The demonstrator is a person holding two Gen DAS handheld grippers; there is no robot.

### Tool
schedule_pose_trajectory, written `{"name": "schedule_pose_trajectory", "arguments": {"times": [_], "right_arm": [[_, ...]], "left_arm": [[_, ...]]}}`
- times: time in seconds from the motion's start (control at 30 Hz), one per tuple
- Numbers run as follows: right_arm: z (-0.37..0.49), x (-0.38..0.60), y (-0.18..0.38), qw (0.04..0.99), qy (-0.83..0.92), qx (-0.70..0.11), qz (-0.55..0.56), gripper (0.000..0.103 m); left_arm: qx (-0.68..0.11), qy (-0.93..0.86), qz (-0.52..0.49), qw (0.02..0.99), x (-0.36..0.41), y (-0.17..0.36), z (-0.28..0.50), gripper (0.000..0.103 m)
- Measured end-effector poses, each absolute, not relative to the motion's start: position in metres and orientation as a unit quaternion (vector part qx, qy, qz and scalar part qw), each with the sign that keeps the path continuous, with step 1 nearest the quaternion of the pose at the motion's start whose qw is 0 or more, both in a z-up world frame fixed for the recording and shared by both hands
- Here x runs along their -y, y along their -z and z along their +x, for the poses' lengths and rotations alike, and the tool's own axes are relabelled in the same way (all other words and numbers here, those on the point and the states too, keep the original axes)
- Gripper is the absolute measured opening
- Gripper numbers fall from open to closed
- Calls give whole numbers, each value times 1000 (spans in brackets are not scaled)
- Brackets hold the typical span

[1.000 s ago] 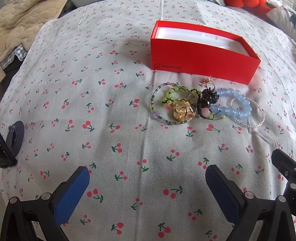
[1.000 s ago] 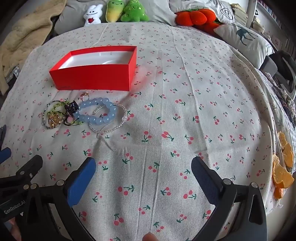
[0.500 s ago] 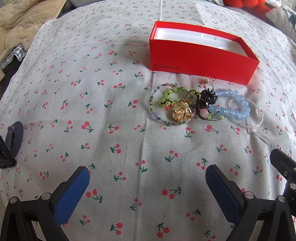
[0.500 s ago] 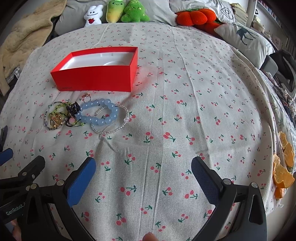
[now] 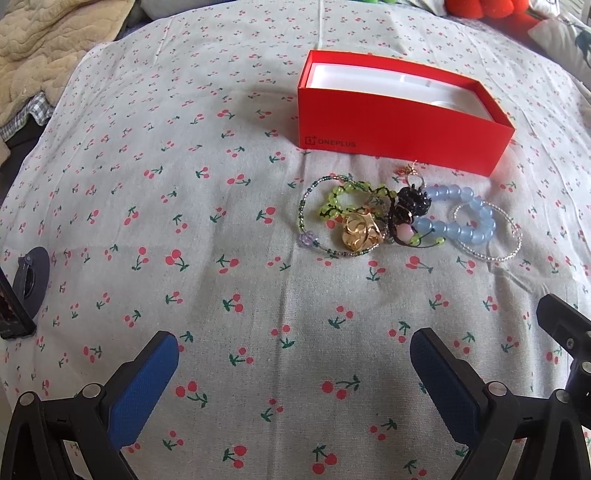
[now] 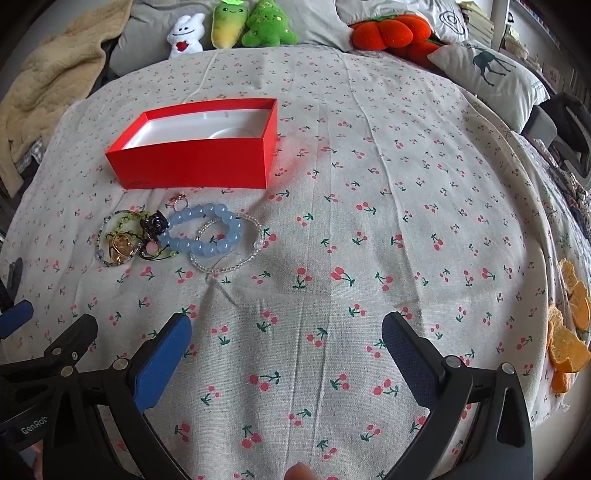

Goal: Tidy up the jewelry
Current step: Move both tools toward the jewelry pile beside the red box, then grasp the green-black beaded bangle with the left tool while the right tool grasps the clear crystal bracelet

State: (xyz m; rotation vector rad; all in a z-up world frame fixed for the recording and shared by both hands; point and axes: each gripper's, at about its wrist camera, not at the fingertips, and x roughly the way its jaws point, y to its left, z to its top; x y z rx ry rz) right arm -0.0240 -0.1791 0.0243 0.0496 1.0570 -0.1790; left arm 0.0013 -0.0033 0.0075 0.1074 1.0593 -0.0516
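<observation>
A red open box (image 5: 402,144) (image 6: 195,162) with a white inside stands on the cherry-print cloth. In front of it lies a heap of jewelry: a blue bead bracelet (image 5: 456,229) (image 6: 207,242), a clear bead bracelet (image 5: 511,254) (image 6: 236,264), a gold flower piece (image 5: 360,234) (image 6: 122,247), a green bead bracelet (image 5: 334,201), a black piece (image 5: 412,199) (image 6: 155,221) and a small ring (image 6: 180,200). My left gripper (image 5: 295,373) is open, well short of the heap. My right gripper (image 6: 286,350) is open too, to the heap's right and nearer me.
Plush toys (image 6: 229,24) and pillows (image 6: 491,77) line the far edge of the bed. A beige blanket (image 6: 48,85) lies at the far left. Orange peel (image 6: 570,332) sits at the right edge. A dark clip-like object (image 5: 29,280) lies at the left.
Both cameras have drawn back a little and the box and jewelry sit slightly lower in the views. Both grippers stay open and nothing on the cloth has moved.
</observation>
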Motion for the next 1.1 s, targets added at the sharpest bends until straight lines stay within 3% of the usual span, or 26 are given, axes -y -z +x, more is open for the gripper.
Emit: {"name": "schedule_pose_trajectory", "arguments": {"times": [0.8,1.1], "right_arm": [[13,182,-55,855,38,-517,10,103],[52,201,-46,828,-17,-554,88,103]], "left_arm": [[-501,51,45,863,-25,-23,37,103],[-526,93,36,845,-39,-16,77,101]]}}
